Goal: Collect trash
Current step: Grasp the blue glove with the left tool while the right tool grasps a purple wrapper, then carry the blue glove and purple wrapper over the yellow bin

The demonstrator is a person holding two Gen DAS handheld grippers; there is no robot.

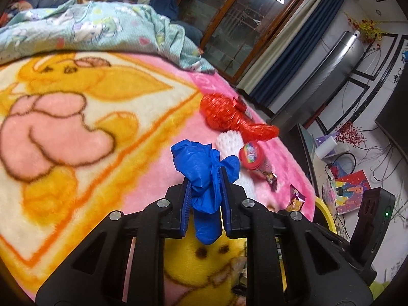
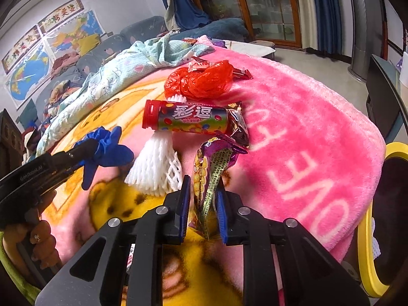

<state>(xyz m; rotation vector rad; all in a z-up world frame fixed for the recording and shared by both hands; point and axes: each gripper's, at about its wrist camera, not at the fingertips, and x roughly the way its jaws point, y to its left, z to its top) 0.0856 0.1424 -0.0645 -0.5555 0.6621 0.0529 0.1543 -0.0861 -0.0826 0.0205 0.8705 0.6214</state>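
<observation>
My left gripper pinches a crumpled blue rubber glove, lifted over the fuzzy pink cartoon blanket. My right gripper clamps a crinkly purple foil snack wrapper, lower end hidden between pads. Beyond: white foam fruit net, red-capped candy tube lying flat, wrinkled red plastic bag.

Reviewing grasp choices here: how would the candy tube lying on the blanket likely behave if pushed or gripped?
The candy tube lies on its side, so a push would probably roll it, though the plush blanket may damp that. It looks rigid with a glossy label, so pads might slip. It seems to rest partly on the white foam net.
</observation>
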